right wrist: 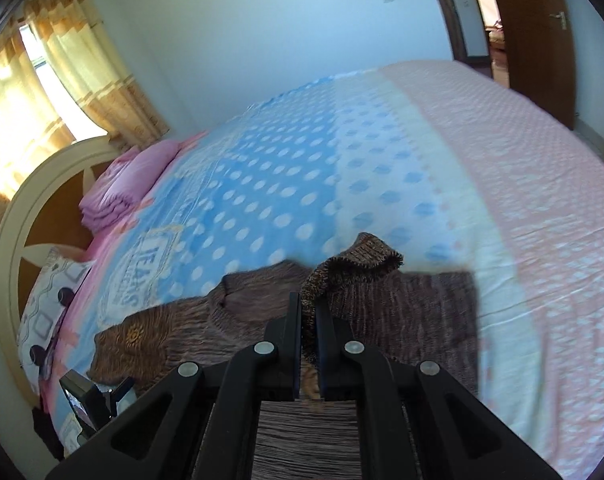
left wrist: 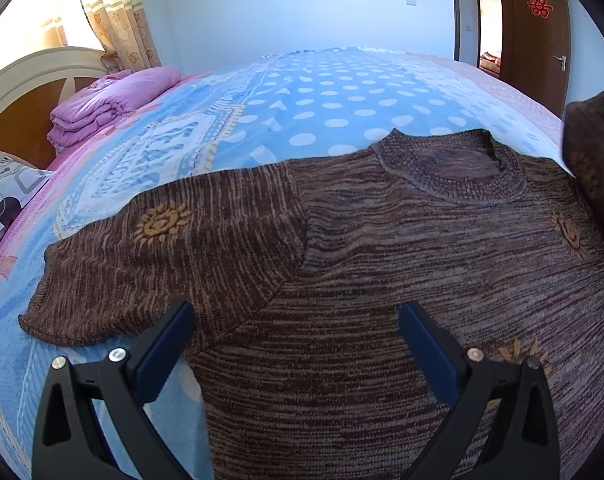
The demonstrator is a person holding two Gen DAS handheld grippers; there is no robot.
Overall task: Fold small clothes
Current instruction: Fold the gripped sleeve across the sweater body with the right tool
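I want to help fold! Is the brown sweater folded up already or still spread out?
Mostly spread: the brown sweater lies flat on the bed, left sleeve out. The right tongs pinch and lift its other sleeve.

Bed (left wrist: 341,92) with blue polka-dot sheet, pink band along its far-right side. Brown knit sweater (left wrist: 381,260) lies flat on the sheet, directly ahead of and under the left jaws; its one sleeve spreads out left of the left jaw. Folded pink quilt (left wrist: 102,104) sits far ahead-left near the headboard (left wrist: 22,80). Patterned pillow (left wrist: 6,196) left of it, at the bed's edge.
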